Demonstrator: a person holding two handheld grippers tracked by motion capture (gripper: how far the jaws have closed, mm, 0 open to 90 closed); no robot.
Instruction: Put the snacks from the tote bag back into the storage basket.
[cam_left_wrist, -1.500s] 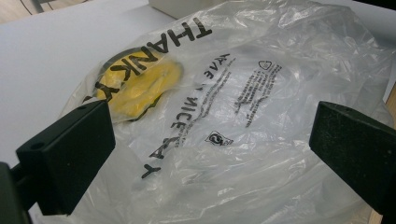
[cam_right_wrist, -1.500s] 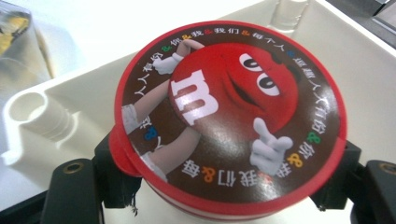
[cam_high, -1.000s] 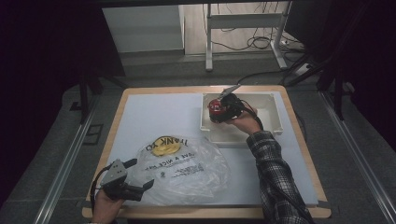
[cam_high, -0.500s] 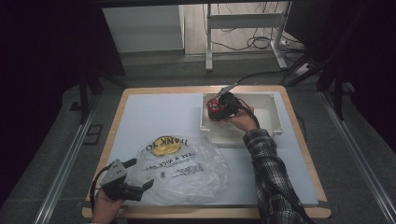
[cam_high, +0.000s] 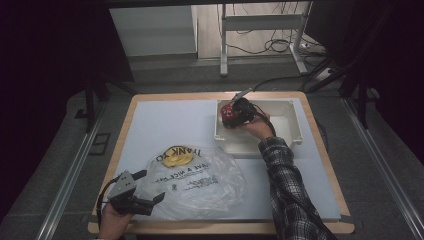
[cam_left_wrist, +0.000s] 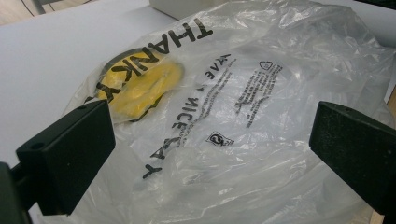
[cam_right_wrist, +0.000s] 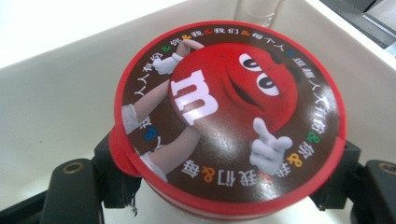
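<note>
Two grippers work at the bench (cam_high: 150, 125), which is covered by a pale sheet inside a wooden border. The right gripper (cam_high: 235, 114) sits inside a white bin (cam_high: 290, 131) that stands at the far right part of the bench; its jaws are clamped on a round candy tub (cam_right_wrist: 229, 112) with a red rim and a brown lid that bears a red cartoon figure and a ring of coloured characters. In the right gripper view the jaws press on the tub from both sides just under the lid, and the bin's pale floor and wall lie behind it. In the high view the tub (cam_high: 229, 113) shows at the bin's left end, close to its left wall, with the hand and a plaid sleeve (cam_high: 285, 185) reaching in from the near edge. The left gripper (cam_high: 145, 192) rests at the near left corner of the bench, jaws spread wide with nothing pressed between them. They point at a crumpled clear plastic bag (cam_high: 200, 182) printed in black letters, which lies on the near middle of the bench. A yellow round thing (cam_left_wrist: 140, 86) shows through the bag's far left part; what it is I cannot tell.
</note>
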